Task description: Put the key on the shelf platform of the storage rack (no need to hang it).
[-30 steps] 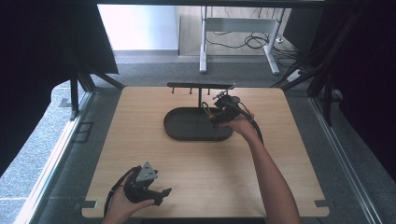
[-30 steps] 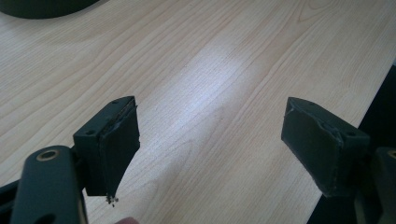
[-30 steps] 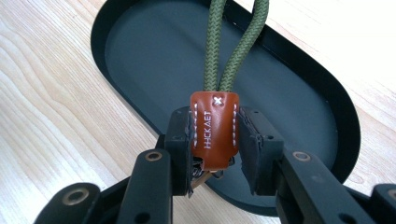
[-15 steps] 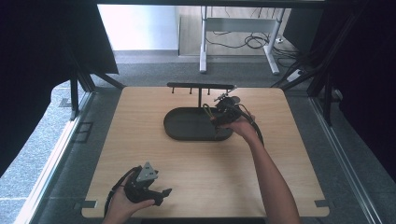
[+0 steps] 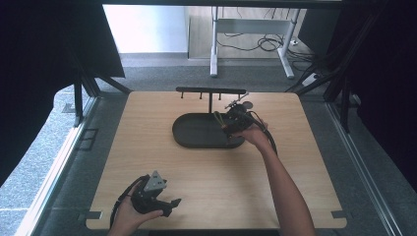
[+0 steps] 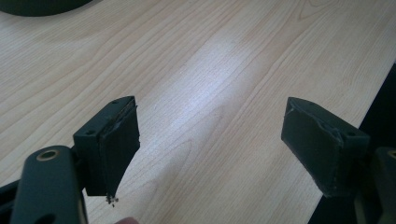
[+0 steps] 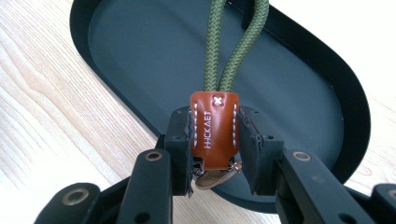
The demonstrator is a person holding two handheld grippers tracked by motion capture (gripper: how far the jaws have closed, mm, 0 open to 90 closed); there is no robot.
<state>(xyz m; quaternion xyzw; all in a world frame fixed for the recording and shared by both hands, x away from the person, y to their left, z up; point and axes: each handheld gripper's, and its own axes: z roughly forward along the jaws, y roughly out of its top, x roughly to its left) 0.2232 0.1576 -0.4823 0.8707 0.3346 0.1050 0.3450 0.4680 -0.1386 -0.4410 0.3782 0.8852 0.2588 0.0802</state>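
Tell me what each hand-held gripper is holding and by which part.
The right hand-held gripper clamps a green cord keychain by its brown leather tab, over the black tray. The left hand-held gripper is open, holding nothing.

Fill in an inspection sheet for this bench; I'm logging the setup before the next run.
Surface: light wood table, bare around the tray.
Job's things: black oval tray with a hook rack behind it; keychain with brown leather tab and green cord loop, above the tray.
Clutter: nothing seen.
Tongs: right tongs shut on the leather tab; left tongs open, holding nothing, near the table's front edge.
Cables: one trails from each of the tongs; more lie on the floor beyond.
Surroundings: black frame, grey floor, white desk legs.
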